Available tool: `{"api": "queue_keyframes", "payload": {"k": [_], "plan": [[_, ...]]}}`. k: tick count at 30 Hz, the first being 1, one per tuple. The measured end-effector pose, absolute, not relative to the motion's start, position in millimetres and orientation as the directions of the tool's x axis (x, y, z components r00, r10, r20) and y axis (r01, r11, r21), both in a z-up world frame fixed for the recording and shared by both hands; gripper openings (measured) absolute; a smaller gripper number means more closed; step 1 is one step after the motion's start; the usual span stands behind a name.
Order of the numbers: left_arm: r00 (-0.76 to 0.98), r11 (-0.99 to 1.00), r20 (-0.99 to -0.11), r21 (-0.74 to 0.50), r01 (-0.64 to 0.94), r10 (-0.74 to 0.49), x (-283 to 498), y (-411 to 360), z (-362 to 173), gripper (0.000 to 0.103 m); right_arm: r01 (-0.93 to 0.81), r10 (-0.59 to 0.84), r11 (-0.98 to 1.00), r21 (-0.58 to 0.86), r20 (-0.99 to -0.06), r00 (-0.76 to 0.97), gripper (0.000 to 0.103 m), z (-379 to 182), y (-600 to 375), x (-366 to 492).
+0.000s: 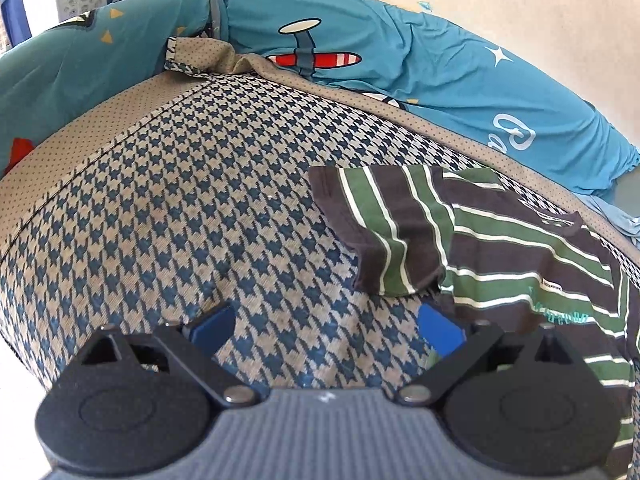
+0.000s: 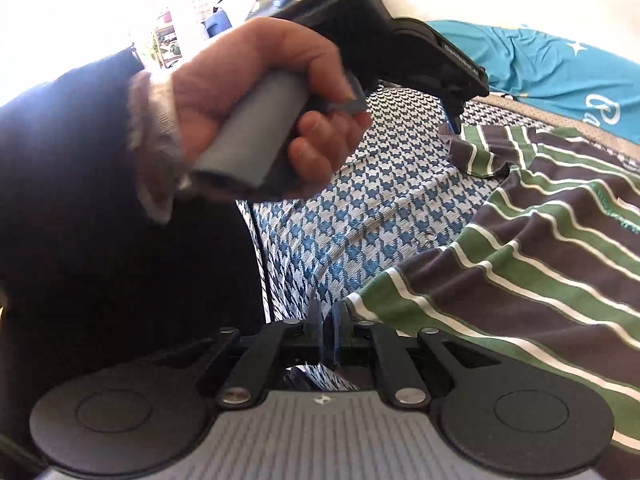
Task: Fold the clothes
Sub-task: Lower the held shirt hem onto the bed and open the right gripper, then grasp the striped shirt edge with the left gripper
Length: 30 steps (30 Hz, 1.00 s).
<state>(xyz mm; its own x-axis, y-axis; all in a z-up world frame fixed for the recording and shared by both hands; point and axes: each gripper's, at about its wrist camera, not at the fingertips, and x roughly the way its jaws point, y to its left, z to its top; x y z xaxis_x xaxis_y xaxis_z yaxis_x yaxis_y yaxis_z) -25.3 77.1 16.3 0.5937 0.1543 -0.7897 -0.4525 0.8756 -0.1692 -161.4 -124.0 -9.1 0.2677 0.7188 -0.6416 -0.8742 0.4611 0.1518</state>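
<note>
Houndstooth bedcover (image 1: 192,200) bears striped shirt (image 1: 500,248), sleeve leftward; left gripper (image 1: 326,326) jaws spread, right gripper (image 2: 326,332) jaws pressed together.

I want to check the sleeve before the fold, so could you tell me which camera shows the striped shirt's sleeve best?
The left wrist view: the sleeve of the striped shirt lies flat and whole on the bed cover. The right wrist view shows only a small far-off piece of it, partly behind the left gripper.

Daylight, bright and even on the bed cover (image 1: 208,208). Right wrist view: window area upper left blown out to white, glare. The hand (image 2: 256,92) and dark sleeve (image 2: 80,184) are motion-blurred. Strong fisheye bending at the edges; corners vignetted. Striped shirt (image 1: 500,240) sharp, with soft shadows beneath its folds.
</note>
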Motion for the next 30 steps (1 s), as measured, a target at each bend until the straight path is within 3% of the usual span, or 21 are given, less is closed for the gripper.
{"api": "queue_keyframes", "payload": {"k": [3, 9, 19, 24, 30], "plan": [[0.577, 0.870, -0.807, -0.193, -0.454, 0.122, -11.5, 81.3, 7.4, 0.098, -0.876, 0.706, 0.469, 0.116, -0.646, 0.292, 0.023, -9.0, -128.6, -159.1], [0.571, 0.876, -0.816, -0.208, -0.435, 0.089, 11.4, 83.8, -4.9, 0.097, -0.868, 0.664, 0.496, 0.034, -0.659, 0.353, 0.034, -11.1, -141.2, -147.6], [0.536, 0.842, -0.843, -0.309, -0.442, -0.028, 45.8, 103.6, -28.1, 0.093, -0.840, 0.633, 0.543, -0.008, -0.653, 0.415, 0.040, 1.3, -172.1, -88.2], [0.538, 0.855, -0.842, -0.306, -0.419, -0.037, 59.5, 102.6, -32.2, 0.091, -0.768, 0.626, 0.636, 0.071, -0.629, 0.460, 0.044, 6.9, -192.6, -44.4], [0.548, 0.872, -0.834, -0.312, -0.378, -0.061, 72.3, 98.3, -33.1, 0.077, -0.631, 0.573, 0.760, 0.159, -0.622, 0.534, 0.047, 7.5, -215.4, -6.6]]}}
